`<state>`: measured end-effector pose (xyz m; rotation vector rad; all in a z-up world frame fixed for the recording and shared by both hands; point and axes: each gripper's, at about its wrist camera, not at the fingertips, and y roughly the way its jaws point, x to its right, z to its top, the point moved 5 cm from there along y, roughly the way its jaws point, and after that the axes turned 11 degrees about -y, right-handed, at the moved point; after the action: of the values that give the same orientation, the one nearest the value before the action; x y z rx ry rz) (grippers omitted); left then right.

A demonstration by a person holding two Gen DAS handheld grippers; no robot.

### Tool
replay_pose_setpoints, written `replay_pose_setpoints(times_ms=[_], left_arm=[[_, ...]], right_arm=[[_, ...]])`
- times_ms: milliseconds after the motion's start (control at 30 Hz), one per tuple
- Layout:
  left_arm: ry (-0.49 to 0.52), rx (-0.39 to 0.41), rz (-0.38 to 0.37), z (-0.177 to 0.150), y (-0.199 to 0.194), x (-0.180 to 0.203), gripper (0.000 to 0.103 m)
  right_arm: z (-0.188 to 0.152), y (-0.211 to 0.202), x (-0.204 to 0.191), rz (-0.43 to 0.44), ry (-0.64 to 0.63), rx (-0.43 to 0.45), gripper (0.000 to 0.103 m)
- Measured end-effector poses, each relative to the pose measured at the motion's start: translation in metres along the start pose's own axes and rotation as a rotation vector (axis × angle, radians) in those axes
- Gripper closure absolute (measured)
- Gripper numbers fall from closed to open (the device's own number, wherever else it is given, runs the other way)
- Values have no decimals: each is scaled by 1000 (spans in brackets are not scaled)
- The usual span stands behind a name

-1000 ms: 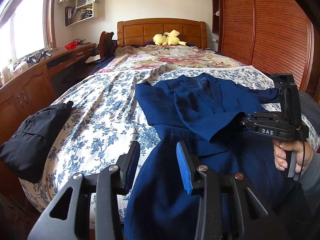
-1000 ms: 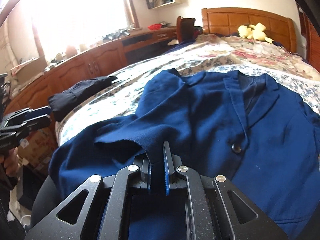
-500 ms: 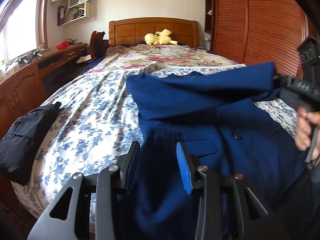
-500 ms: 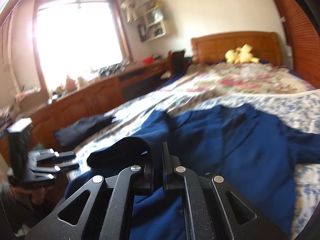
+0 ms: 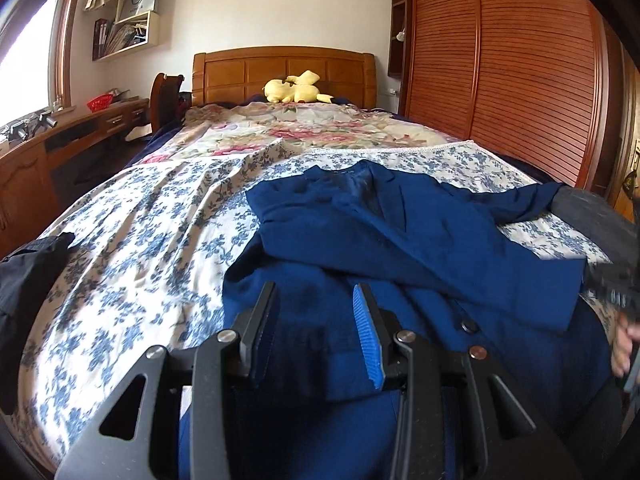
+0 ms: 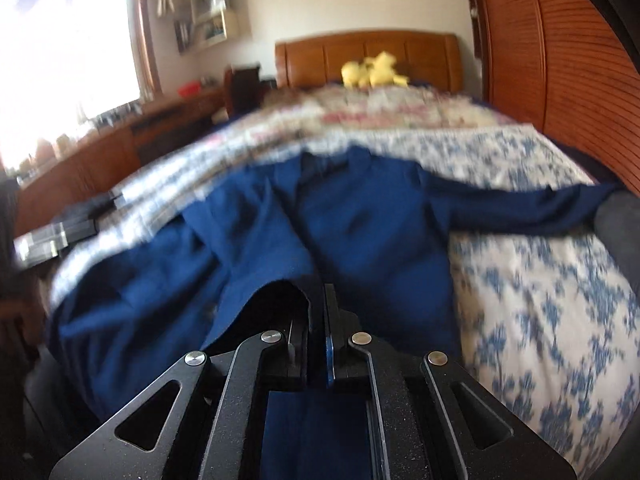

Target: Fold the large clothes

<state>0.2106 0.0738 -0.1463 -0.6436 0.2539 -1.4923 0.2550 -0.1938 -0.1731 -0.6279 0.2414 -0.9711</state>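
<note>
Now right gripper, clamped on navy jacket sleeve, has laid it across the chest; left gripper hovers wide open, holding nothing. First fold approx. done.

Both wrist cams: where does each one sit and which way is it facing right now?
Left wrist: on the open left gripper over the bed's foot, facing the headboard across the blue jacket; the other hand shows at right.
Right wrist: on the right gripper, shut on jacket cloth, facing likewise.
Shared: jacket, headboard, yellow plush.
</note>
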Motion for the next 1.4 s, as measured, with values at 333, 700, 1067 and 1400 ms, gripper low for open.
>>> replay_pose_setpoints(times_ms=[333,700,1067,1400], left_arm=[[8,-12,-1,-21,21,1,66],[-6,-2,-27,-25,12,-3,66],[14,15,-39,-25,6,6,66],[51,3,-62,-31,5,20,66]], right_arm=[[-39,15,-7,11,-52,-87,93],[-31,-18,-17,-67,-122,-66,56],[4,-24,-45,-24,-184,-23,49],[-26,35,-65,36,-223,-186,49]])
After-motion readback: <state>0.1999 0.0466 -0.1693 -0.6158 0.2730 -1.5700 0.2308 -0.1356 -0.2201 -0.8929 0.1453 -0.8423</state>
